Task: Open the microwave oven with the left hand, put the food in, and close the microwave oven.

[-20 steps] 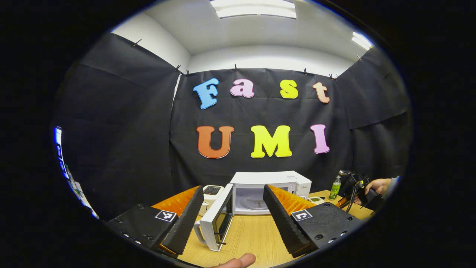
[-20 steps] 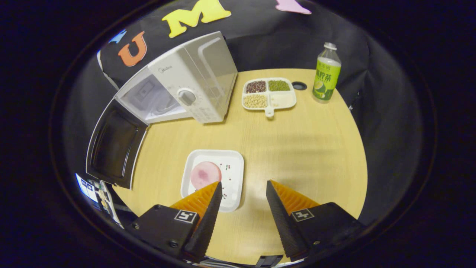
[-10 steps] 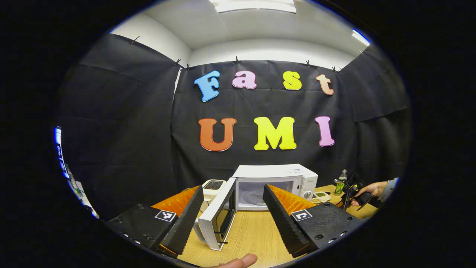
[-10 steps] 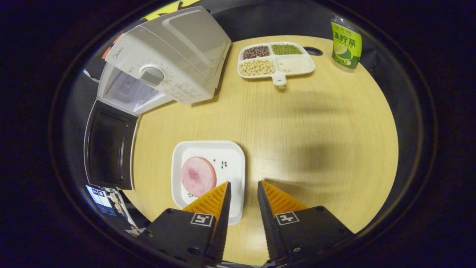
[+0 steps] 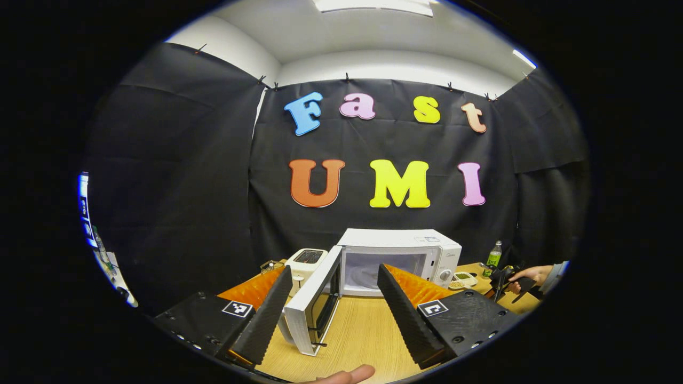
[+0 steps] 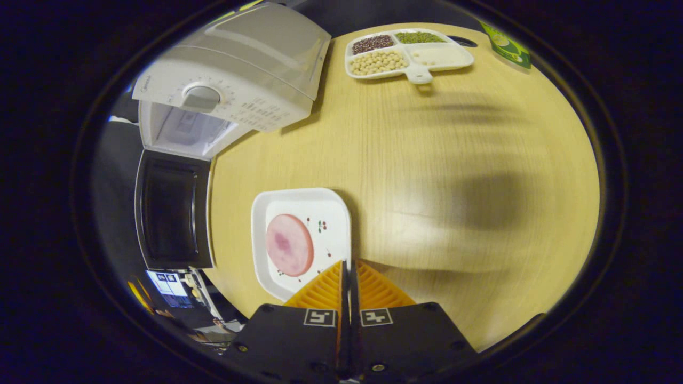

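**Microwave door open; plate rim pinched by the right hand-held gripper**

In the left gripper view, the left hand-held gripper (image 5: 331, 290) is held above the wooden surface (image 5: 363, 336) with its fingers spread wide and nothing between them. Beyond it the white microwave oven (image 5: 400, 256) is seen with its door (image 5: 315, 309) swung out to the left, the cavity exposed. A white toaster (image 5: 305, 263) is placed just left of the oven. To the right of the oven a divided tray (image 5: 463, 278) and a green bottle (image 5: 495, 254) are seen, and farther right a hand (image 5: 525, 274) is seen holding the other gripper. A fingertip (image 5: 347, 375) shows at the bottom edge.

In the right gripper view, the right hand-held gripper (image 6: 349, 272) is clenched, its fingers brought together at the near right corner of the white square plate (image 6: 301, 240); the rim appears to be pinched between them, though the contact itself is hidden. A round pink slice of food (image 6: 290, 244) lies on the plate, left of centre. The plate rests on the surface (image 6: 453, 176), just right of the open door (image 6: 172, 210). The oven body (image 6: 240, 85) is seen farther back, and the divided tray (image 6: 408, 50), filled with beans and grains, stands beyond it on the right.
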`<action>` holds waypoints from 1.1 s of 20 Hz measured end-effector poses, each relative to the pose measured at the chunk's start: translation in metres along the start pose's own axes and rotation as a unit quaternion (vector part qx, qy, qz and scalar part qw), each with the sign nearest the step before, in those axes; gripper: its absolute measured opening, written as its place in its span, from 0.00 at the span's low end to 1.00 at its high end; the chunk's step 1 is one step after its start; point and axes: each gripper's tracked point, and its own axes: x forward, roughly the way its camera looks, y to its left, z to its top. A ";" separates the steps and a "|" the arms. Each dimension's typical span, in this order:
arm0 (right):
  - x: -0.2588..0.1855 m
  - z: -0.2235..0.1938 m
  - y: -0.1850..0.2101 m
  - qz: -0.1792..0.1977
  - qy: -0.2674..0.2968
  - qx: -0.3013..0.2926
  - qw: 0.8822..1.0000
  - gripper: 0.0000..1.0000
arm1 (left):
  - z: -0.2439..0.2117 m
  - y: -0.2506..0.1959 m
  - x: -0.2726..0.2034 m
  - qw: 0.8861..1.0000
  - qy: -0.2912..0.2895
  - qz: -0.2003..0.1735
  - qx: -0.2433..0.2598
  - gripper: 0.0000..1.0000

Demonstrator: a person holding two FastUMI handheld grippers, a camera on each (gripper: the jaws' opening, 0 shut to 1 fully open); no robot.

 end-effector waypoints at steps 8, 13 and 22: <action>-0.030 -0.023 0.029 0.046 -0.038 0.025 0.998 0.04 | 0.006 0.003 -0.007 1.000 -0.012 -0.017 -0.001 0.96; -0.039 -0.032 0.080 0.066 -0.061 0.036 0.995 0.04 | 0.003 -0.001 -0.016 0.999 -0.021 -0.039 0.017 0.95; 0.004 -0.033 0.197 0.115 -0.068 0.058 0.989 0.04 | -0.011 0.026 -0.037 0.999 -0.002 -0.037 0.037 0.93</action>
